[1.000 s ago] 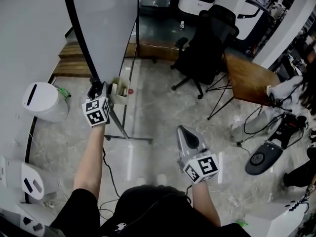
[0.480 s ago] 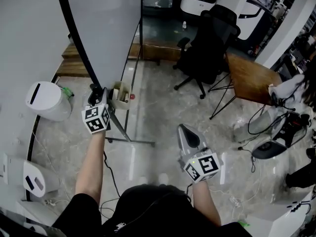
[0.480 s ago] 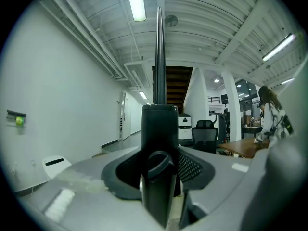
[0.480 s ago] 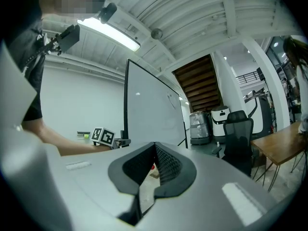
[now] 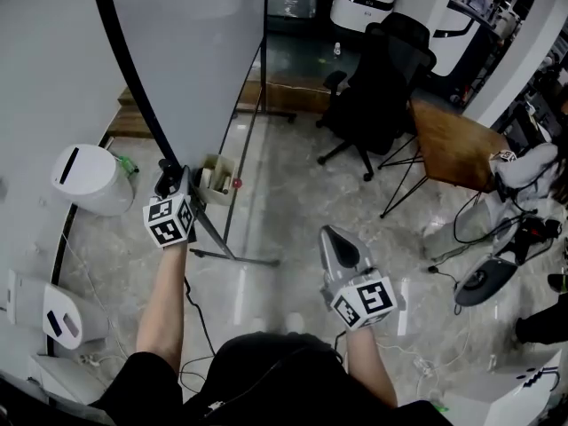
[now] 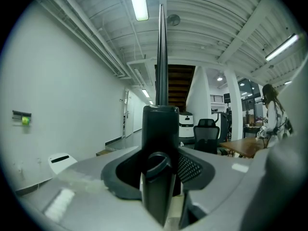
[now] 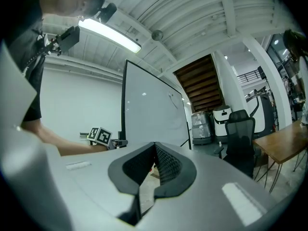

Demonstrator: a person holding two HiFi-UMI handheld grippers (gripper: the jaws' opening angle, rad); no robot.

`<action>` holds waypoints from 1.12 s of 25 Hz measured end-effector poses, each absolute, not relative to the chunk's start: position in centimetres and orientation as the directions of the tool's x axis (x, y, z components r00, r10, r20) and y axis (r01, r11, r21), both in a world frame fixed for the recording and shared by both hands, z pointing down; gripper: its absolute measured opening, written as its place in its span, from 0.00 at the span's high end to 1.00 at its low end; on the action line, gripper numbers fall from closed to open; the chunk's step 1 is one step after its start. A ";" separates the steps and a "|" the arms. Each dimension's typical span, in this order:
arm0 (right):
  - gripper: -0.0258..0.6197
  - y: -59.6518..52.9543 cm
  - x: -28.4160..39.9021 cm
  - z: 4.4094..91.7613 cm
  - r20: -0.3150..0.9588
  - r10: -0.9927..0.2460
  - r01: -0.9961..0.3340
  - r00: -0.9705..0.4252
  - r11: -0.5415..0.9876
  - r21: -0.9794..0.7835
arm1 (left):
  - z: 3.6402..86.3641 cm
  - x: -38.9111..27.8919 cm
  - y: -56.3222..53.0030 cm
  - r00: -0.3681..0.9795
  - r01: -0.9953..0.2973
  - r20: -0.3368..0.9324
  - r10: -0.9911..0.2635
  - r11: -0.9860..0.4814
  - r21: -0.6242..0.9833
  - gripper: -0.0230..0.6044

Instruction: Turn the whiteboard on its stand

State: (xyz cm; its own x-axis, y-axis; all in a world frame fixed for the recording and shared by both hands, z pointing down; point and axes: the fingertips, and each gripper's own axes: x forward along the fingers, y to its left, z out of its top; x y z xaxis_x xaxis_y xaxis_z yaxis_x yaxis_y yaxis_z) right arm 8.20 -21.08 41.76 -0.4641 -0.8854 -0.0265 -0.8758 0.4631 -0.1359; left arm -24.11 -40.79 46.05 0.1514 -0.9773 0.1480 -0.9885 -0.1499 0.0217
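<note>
Marble floor (image 5: 293,193), whiteboard (image 5: 195,51) top cropped (stand (image 5: 235,257) partly hidden)

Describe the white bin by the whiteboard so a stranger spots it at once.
Find the whiteboard on its stand. On the floor left of its black edge, by the wall, sits a white bin with a dark slot on top. Unlike the white units nearer the person, it has something green beside it.
</note>
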 end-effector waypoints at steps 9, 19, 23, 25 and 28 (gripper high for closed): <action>0.95 -22.0 8.5 41.9 -0.019 -0.875 -0.866 -0.483 0.481 -0.132 | 46.1 -25.7 -37.6 0.116 -0.993 0.144 -0.983 -0.114 0.025 0.66; 0.95 -21.6 7.3 41.8 -0.026 -0.858 -0.848 -0.513 0.512 -0.136 | 46.1 -26.9 -33.7 0.117 -0.993 0.154 -0.981 -0.117 0.005 0.66; 0.95 -21.8 7.2 41.8 -0.031 -0.856 -0.847 -0.516 0.515 -0.134 | 46.2 -27.0 -33.6 0.130 -0.991 0.142 -0.981 -0.133 -0.013 0.66; 0.95 -21.8 7.0 41.9 -0.029 -0.854 -0.844 -0.520 0.519 -0.134 | 46.2 -27.1 -33.7 0.128 -0.991 0.134 -0.983 -0.132 -0.022 0.65; 0.95 -21.7 7.2 41.9 -0.033 -0.849 -0.840 -0.527 0.526 -0.133 | 46.2 -26.9 -33.7 0.121 -0.991 0.126 -0.985 -0.126 -0.036 0.65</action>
State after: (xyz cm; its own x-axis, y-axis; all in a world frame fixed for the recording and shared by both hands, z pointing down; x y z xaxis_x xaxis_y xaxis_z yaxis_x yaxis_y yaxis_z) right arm 7.24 -21.65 41.86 -0.5269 -0.8493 -0.0325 -0.8399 0.5261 -0.1335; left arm -26.88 -33.73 46.20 0.1206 -0.9847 0.1261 -0.9914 -0.1260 -0.0357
